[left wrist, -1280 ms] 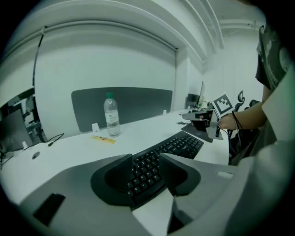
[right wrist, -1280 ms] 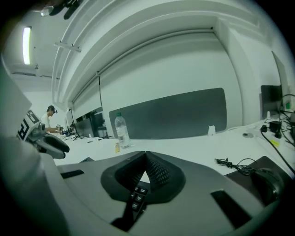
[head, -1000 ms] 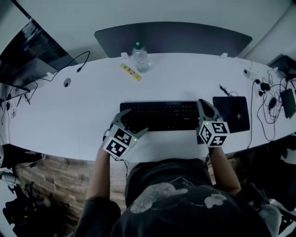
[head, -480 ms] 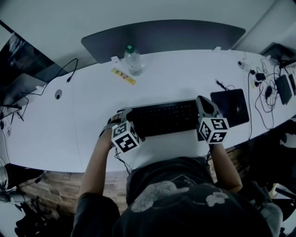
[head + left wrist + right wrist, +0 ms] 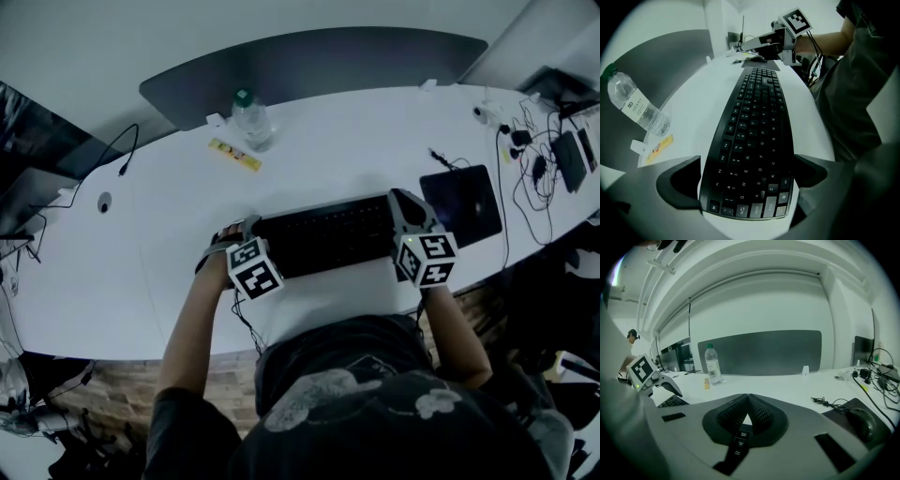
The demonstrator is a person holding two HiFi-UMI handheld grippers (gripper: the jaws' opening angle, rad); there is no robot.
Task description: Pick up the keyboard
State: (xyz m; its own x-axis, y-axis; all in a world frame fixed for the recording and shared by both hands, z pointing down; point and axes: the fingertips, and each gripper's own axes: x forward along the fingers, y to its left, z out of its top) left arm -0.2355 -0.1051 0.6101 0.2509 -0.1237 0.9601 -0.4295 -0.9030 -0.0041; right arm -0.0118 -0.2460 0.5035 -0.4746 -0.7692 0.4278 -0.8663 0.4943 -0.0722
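Keyboard (image 5: 323, 236) lies flat on desk (image 5: 328, 150), its long axis running from left claw (image 5: 234, 236) across to right claw (image 5: 405, 202).

Handling (judgement): full-size black plastic board, rigid, prob. light-to-moderate wt. It is long, so it will lever and droop off a single end grip. The casing edges look smooth and may slip on the pads. Keycaps could depress or pop if squeezed from above. Recommend a hold across the front and back edges near the short ends, one claw per end, pads on casing, not keys.

Left claw: jaws wide apart and have just been opening. The kbd's left end sits between them, one jaw just outside each long edge, no pad contact seen. The rest of the board runs away ahead of the tips. Claw points steeply down at the desk, marker cube toward the person, forearm behind it. Water bottle (image 5: 640, 110) is off to the back-edge jaw's side, well apart.

Right claw: jaws together, tips meeting, nothing clamped. A few keys at the kbd's right end show directly beneath the closed jaws; contact w/ them cannot be confirmed. Claw is tilted shallowly down, pointing away from the person. Mouse pad (image 5: 464, 202) is just beside it on the outer side.
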